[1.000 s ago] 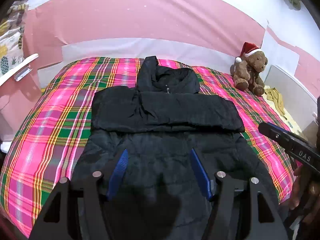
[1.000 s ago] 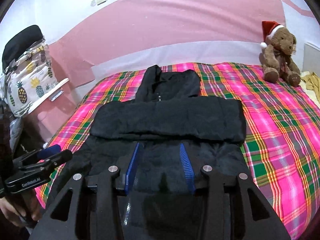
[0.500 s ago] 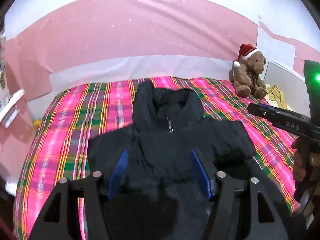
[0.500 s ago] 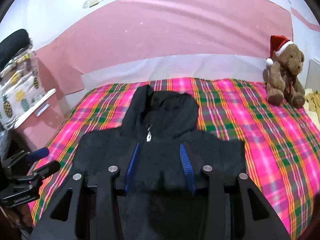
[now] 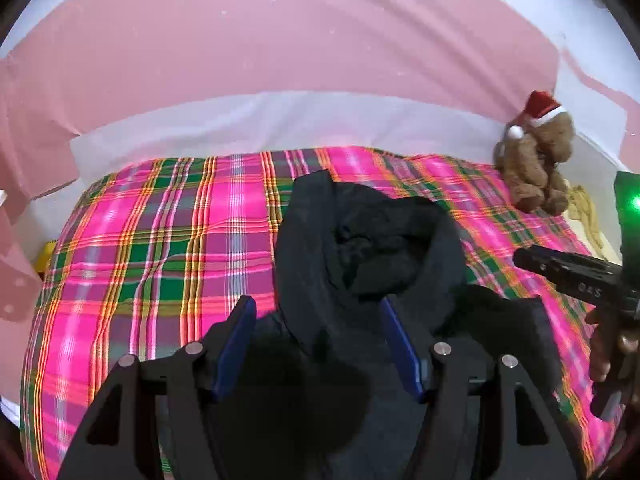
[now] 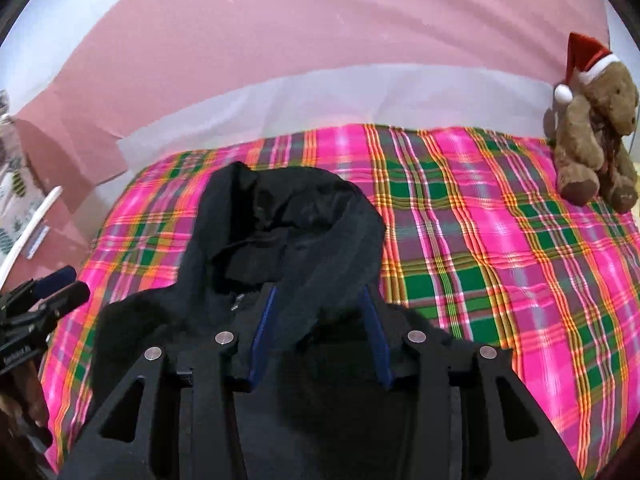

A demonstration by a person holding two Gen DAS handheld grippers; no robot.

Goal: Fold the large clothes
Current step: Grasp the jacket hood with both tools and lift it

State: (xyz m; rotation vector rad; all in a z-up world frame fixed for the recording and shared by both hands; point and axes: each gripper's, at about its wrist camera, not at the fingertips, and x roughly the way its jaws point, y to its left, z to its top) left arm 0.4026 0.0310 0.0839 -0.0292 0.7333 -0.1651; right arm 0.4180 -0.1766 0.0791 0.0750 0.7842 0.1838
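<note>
Carrying the black jacket's (image 5: 308, 248) thick hem, the left gripper (image 5: 316, 302) and right gripper (image 6: 319, 290) pinch it in half-open jaws, the hood just ahead on the bed (image 5: 160, 240), so puffy fabric may slip and fold crooked.

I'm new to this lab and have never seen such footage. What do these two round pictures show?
No robot here: a person holds a two-finger tool in each hand, each with a fisheye camera looking along its fingers. One picture comes from the left hand-held gripper, the other from the right hand-held gripper. On the plaid bed cover lies a black jacket, hood farthest away; a teddy bear sits at the far right. Jacket cloth fills both pairs of blue pads, so both appear to grip it.
</note>
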